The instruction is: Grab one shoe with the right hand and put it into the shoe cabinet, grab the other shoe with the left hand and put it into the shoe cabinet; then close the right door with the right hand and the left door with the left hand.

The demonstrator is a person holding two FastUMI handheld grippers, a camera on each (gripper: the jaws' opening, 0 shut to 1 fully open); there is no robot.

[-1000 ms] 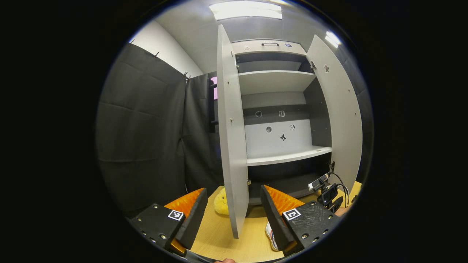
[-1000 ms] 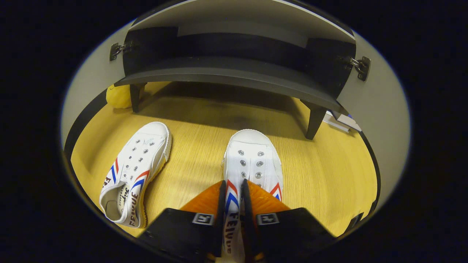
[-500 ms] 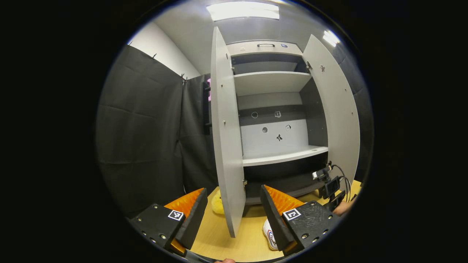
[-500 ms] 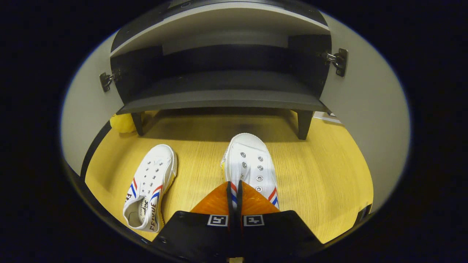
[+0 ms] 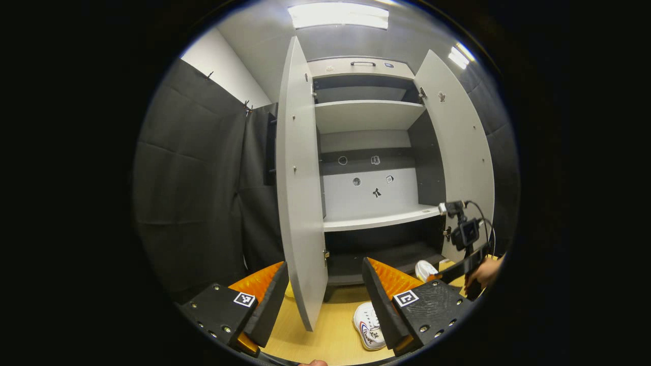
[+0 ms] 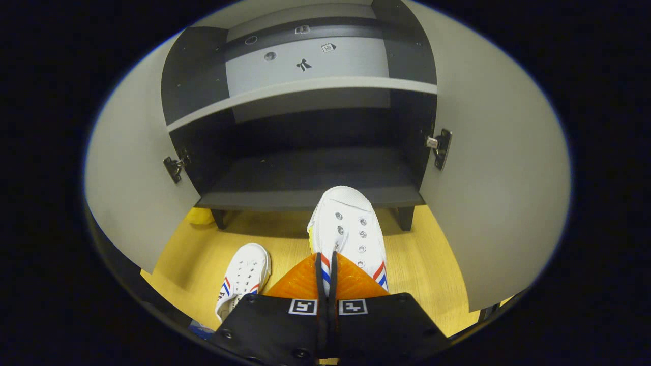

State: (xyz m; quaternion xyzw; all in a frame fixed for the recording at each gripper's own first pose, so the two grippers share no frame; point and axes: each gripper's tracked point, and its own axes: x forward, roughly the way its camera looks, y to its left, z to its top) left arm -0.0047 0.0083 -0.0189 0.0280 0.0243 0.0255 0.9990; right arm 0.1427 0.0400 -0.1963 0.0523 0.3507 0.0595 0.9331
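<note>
At the front edge of the shoe cabinet (image 6: 305,198), the right gripper (image 6: 325,264) holds one white sneaker (image 6: 351,229) off the wooden floor (image 6: 432,264), its fingers pinched nearly together on the shoe's side wall. The toe now reaches the bottom shelf; half a second earlier it was lower and short of it. So the first placement looks close. The second sneaker (image 6: 243,279) lies on the floor. The left gripper (image 5: 323,295) hangs wide open, empty, as before.

Black cloth walls (image 5: 193,178), wood floor (image 6: 442,264), ceiling lights (image 5: 338,15).
</note>
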